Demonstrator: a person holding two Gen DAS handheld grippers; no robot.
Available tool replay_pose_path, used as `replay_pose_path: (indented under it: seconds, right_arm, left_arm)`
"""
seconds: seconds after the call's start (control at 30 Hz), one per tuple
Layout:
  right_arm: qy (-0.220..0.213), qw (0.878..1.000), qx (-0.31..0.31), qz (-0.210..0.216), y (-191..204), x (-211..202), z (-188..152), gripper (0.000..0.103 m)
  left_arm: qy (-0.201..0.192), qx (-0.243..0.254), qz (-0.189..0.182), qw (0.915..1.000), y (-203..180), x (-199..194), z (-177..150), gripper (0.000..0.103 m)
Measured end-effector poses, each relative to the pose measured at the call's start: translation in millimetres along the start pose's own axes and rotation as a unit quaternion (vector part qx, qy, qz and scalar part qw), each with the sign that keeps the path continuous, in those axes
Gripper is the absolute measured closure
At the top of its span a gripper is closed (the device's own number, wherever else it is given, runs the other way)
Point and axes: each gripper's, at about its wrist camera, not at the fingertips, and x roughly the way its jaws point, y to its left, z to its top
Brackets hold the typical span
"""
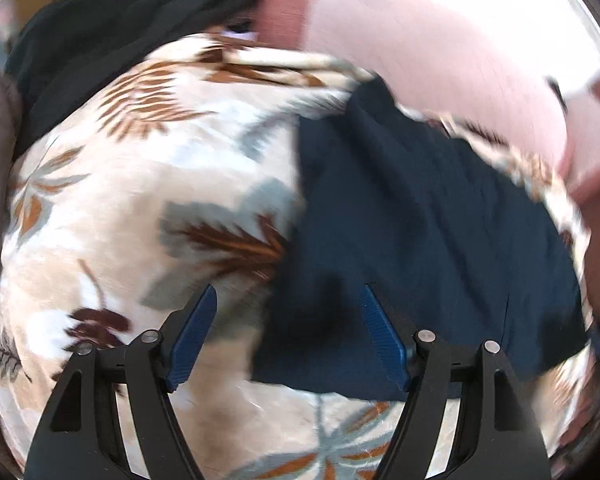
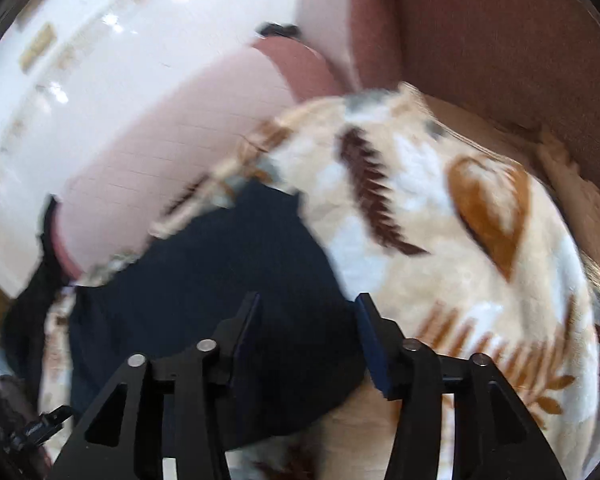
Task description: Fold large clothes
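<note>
both the left gripper [image 1: 287,300] and right gripper [image 2: 307,308] hang wide, empty, above the navy garment [image 1: 420,220].

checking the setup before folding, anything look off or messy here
Nothing looks damaged or spilled. The navy garment lies fairly flat on the leaf-print blanket. A second black garment is bunched at the blanket's far edge. Both tongs, left and right, are open and hold nothing.

Both wrist cams are looking steeply down, hovering close — sharing the navy garment [image 1: 420,232] [image 2: 204,280] on the leaf-print blanket [image 1: 148,184] [image 2: 460,240], left seeing it toward 3 o'clock, right toward 9.
</note>
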Motion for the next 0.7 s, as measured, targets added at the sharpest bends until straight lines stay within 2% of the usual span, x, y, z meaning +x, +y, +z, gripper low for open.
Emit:
replay_pose_path:
  seconds: [0.1, 0.17, 0.27, 0.3, 0.33, 0.37, 0.43, 0.5, 0.53, 0.6, 0.67, 0.7]
  right_arm:
    - [0.033, 0.997, -0.032, 0.067, 34, 17, 2, 0.051]
    - [0.047, 0.993, -0.045, 0.101, 52, 29, 2, 0.051]
    - [0.091, 0.98, -0.05, 0.168, 76, 54, -8, 0.051]
    - [0.103, 0.977, -0.048, 0.178, 80, 63, -12, 0.051]
    - [0.13, 0.973, -0.047, 0.186, 84, 80, -18, 0.051]
    - [0.148, 0.972, -0.047, 0.178, 84, 92, -24, 0.053]
    - [0.192, 0.97, -0.049, 0.138, 82, 119, -40, 0.053]
    - [0.177, 0.971, -0.049, 0.15, 82, 113, -40, 0.054]
    - [0.17, 0.969, -0.039, 0.173, 80, 106, -37, 0.051]
    - [0.16, 0.965, -0.018, 0.208, 74, 97, -34, 0.051]
    - [0.172, 0.962, -0.007, 0.211, 67, 105, -36, 0.045]
    - [0.184, 0.962, -0.007, 0.2, 65, 112, -40, 0.047]
  left_arm:
    - [0.025, -0.057, -0.029, 0.9976, 29, 6, 27, 0.029]
    - [0.04, -0.077, -0.041, 0.9954, 37, 12, 40, 0.029]
    - [0.061, -0.092, -0.062, 0.9919, 35, 23, 48, 0.029]
    - [0.068, -0.093, -0.068, 0.991, 32, 26, 48, 0.029]
    - [0.08, -0.094, -0.083, 0.9889, 27, 33, 47, 0.029]
    - [0.086, -0.093, -0.092, 0.9876, 24, 39, 48, 0.029]
    - [0.104, -0.099, -0.105, 0.9839, 18, 53, 47, 0.029]
    - [0.125, -0.117, -0.134, 0.976, 17, 67, 45, 0.029]
    - [0.129, -0.126, -0.149, 0.9722, 19, 70, 45, 0.029]
    - [0.137, -0.148, -0.198, 0.9592, 21, 80, 42, 0.029]
    - [0.148, -0.166, -0.227, 0.9482, 20, 89, 35, 0.028]
    - [0.145, -0.166, -0.231, 0.9476, 18, 91, 32, 0.022]
